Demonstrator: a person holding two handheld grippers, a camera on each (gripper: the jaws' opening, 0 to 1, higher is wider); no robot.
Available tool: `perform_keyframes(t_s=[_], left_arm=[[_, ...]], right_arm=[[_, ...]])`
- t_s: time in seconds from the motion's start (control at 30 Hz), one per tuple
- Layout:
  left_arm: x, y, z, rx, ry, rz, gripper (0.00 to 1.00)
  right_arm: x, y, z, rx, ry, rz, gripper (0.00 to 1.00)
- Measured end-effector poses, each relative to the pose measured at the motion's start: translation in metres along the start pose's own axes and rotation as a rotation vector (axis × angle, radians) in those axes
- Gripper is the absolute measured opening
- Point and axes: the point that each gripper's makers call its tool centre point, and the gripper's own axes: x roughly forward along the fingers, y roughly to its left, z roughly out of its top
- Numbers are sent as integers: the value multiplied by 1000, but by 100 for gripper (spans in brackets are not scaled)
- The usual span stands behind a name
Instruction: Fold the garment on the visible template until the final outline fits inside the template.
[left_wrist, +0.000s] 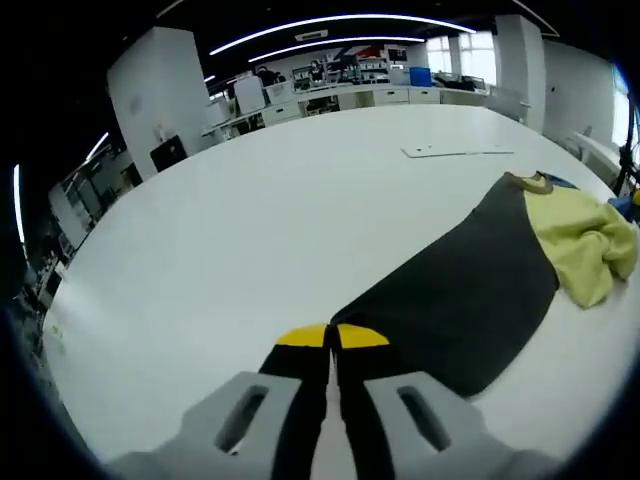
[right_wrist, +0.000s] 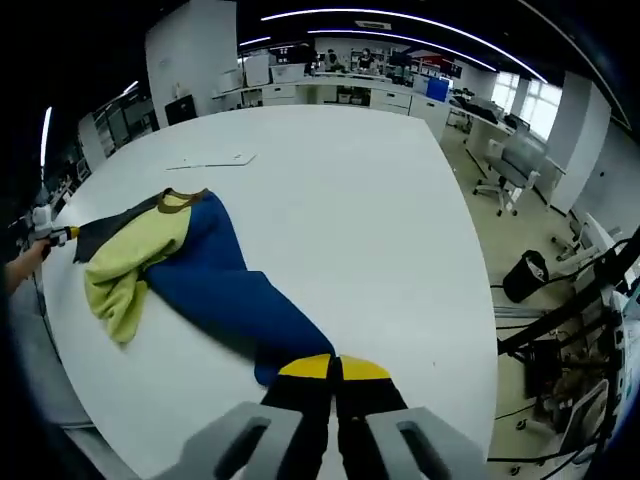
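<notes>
Pinching opposite hems, the soft, limp garment (right_wrist: 215, 285) is grasped between both the left fingers (left_wrist: 331, 337) and right fingers (right_wrist: 334, 368); edges should be held, since slack cloth sags on the surface (left_wrist: 250, 230).

Garment (right_wrist: 200, 280) lies on the table (right_wrist: 340, 200), stretched between both grippers; flat sheet (right_wrist: 212, 160) beyond it.

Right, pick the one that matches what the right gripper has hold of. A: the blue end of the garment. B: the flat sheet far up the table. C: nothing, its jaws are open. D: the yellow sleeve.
A: in the right gripper view the right gripper has its jaws closed on the blue end of the garment, while the yellow part lies bunched further along.
</notes>
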Motion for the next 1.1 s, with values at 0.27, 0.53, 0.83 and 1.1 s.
perform_keyframes(t_s=[0.27, 0.53, 0.83, 1.1], left_arm=[[6, 9, 13, 61, 3, 17, 0], [8, 12, 15, 81, 14, 20, 0], [0, 5, 11, 87, 16, -3, 13], [-15, -16, 11, -9, -27, -96, 49]], right_arm=[[-1, -20, -10, 10, 28, -46, 0], [2, -25, -16, -8, 36, -65, 0], [1, -17, -12, -61, 0, -46, 5], [-1, 18, 0, -65, -65, 61, 57]])
